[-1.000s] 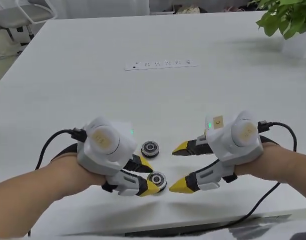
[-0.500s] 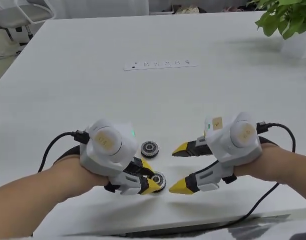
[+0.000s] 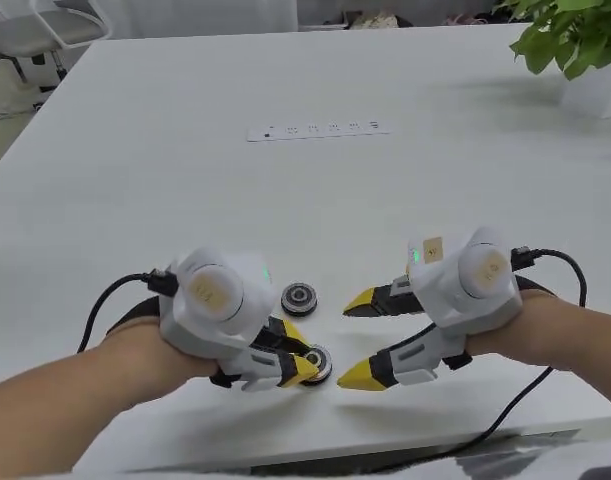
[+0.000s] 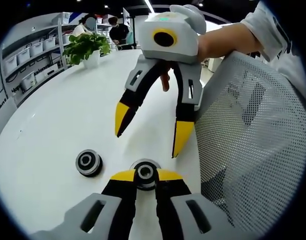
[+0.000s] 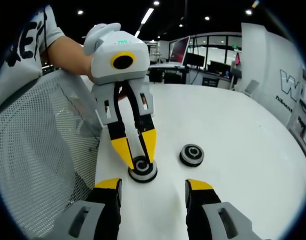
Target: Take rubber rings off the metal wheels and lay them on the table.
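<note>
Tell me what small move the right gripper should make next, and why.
Probably ease the open right gripper toward the near wheel and pinch its rubber ring. The left gripper is shut on that wheel, steadying it on the table. The right one's jaws stand apart just beside it, gripping nothing.

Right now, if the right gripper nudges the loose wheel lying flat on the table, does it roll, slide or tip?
Probably slides rather than rolls: the loose wheel lies flat on the table. Likely heavy for its size, looking metal, so tipping seems unlikely. Its dark rubber ring may grip the smooth top.
</note>
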Action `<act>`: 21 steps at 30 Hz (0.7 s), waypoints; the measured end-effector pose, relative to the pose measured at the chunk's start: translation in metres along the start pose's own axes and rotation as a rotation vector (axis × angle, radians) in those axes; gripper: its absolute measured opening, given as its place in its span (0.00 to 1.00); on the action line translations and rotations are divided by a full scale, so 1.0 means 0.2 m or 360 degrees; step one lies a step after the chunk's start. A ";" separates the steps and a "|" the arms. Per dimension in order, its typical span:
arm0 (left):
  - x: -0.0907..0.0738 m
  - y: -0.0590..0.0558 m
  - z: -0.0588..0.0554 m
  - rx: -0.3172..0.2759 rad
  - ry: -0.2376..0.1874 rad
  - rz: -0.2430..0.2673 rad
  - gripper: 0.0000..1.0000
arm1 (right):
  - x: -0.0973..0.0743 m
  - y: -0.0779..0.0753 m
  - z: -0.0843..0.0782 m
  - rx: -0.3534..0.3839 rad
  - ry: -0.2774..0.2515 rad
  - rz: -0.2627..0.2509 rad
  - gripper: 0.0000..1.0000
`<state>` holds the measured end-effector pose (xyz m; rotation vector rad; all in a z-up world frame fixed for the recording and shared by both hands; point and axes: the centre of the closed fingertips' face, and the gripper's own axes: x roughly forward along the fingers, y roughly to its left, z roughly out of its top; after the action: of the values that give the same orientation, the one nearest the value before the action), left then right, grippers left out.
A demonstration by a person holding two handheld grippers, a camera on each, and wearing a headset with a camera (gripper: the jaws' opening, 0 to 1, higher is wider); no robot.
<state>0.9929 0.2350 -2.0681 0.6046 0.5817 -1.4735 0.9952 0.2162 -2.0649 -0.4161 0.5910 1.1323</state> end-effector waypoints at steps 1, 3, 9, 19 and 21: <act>0.00 0.00 0.00 -0.0001 -0.0003 0.0004 0.09 | 0.00 0.00 0.00 0.0002 -0.0002 0.0000 0.49; 0.00 0.00 0.00 -0.0003 -0.0006 0.0010 0.09 | 0.01 0.00 0.00 0.0008 -0.0006 0.0004 0.48; 0.00 0.00 0.00 0.0014 -0.0003 0.0020 0.08 | 0.02 0.02 0.00 0.0002 0.0001 0.0019 0.47; 0.00 0.00 0.00 0.0014 -0.0007 0.0031 0.08 | 0.05 0.04 0.01 0.0063 -0.0031 0.0046 0.42; 0.00 0.00 0.00 0.0014 -0.0008 0.0033 0.08 | 0.06 0.05 0.01 0.0066 -0.0030 0.0055 0.40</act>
<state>0.9935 0.2347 -2.0682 0.6118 0.5639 -1.4586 0.9896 0.2297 -2.0719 -0.3602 0.6063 1.1540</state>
